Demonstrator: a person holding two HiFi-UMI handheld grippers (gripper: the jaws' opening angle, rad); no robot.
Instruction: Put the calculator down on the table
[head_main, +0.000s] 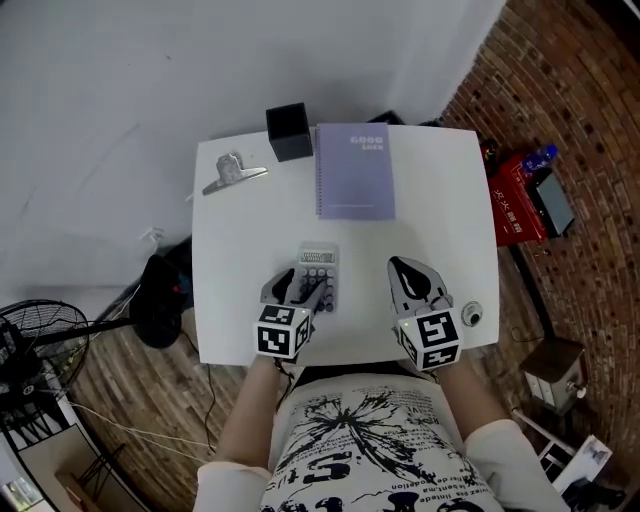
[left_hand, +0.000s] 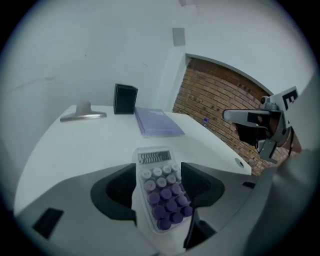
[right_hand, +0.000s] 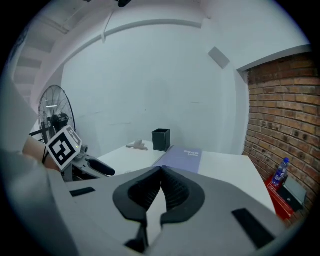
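Calculator (head_main: 318, 268), head view: it lay flat on the white table (head_main: 240, 230), just on the near side of the purple notebook (head_main: 355, 170), display end toward it. The left gripper (head_main: 303, 292) sat at the calculator's near end, one jaw on either side. The right gripper (head_main: 413, 280) hung on the near side of the notebook too, off to the calculator's right and apart from it. A black box (head_main: 289, 131) stood just beside the notebook's far left corner, with a metal clip (head_main: 232, 172) further left.

Left gripper view: the jaws stood wide with the calculator between them, keys up, its back on the tabletop. A sliver of table showed at the left pad. The right pad ran close along the edge, and contact there could not be told. No squeeze was evident. The notebook lay beyond.

Right gripper view: the jaws were closed, tips meeting, with nothing between them. The notebook lay ahead, and the calculator was out of this view.

Progress, as judged: the put-down looked essentially done, with the calculator resting on the table and the grip let go. What was left was to draw the left gripper back clear without nudging the calculator.
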